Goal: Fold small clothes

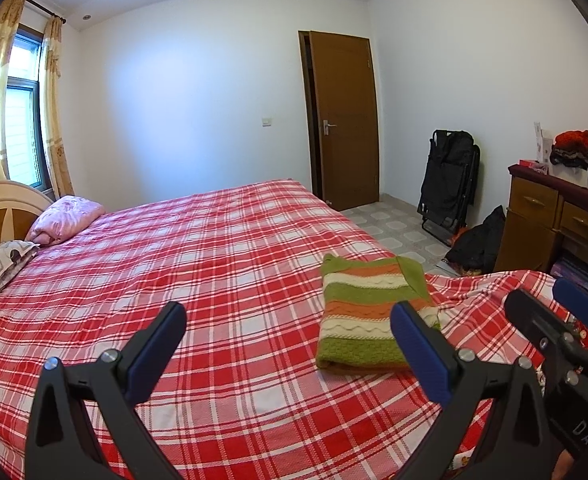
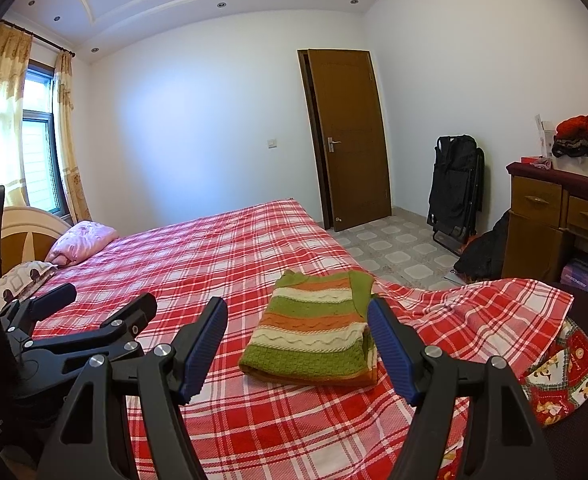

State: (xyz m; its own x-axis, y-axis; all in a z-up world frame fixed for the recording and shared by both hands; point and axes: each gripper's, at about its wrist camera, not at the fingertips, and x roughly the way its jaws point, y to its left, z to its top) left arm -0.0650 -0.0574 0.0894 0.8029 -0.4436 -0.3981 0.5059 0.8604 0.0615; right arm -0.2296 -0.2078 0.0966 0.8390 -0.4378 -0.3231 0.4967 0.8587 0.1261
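Note:
A small knitted sweater point(image 1: 367, 312) with green, orange and cream stripes lies folded into a neat rectangle on the red plaid bedsheet point(image 1: 214, 264). In the right wrist view the sweater point(image 2: 313, 326) sits just beyond and between my right gripper's blue pads. My left gripper point(image 1: 288, 326) hovers above the sheet to the sweater's left, open, holding nothing. My right gripper point(image 2: 297, 326) is open too, with nothing pinched. Each gripper shows at the edge of the other's view: the right gripper point(image 1: 549, 304) and the left gripper point(image 2: 108, 304).
A pink pillow point(image 1: 66, 220) and a patterned pillow point(image 1: 2, 264) lie by the headboard. Right of the bed are a tiled floor, a folded black chair point(image 1: 449, 184), a dark bag point(image 1: 477, 240) and a wooden dresser point(image 1: 553, 216) with clutter on top. A brown door point(image 1: 343, 120) stands ajar.

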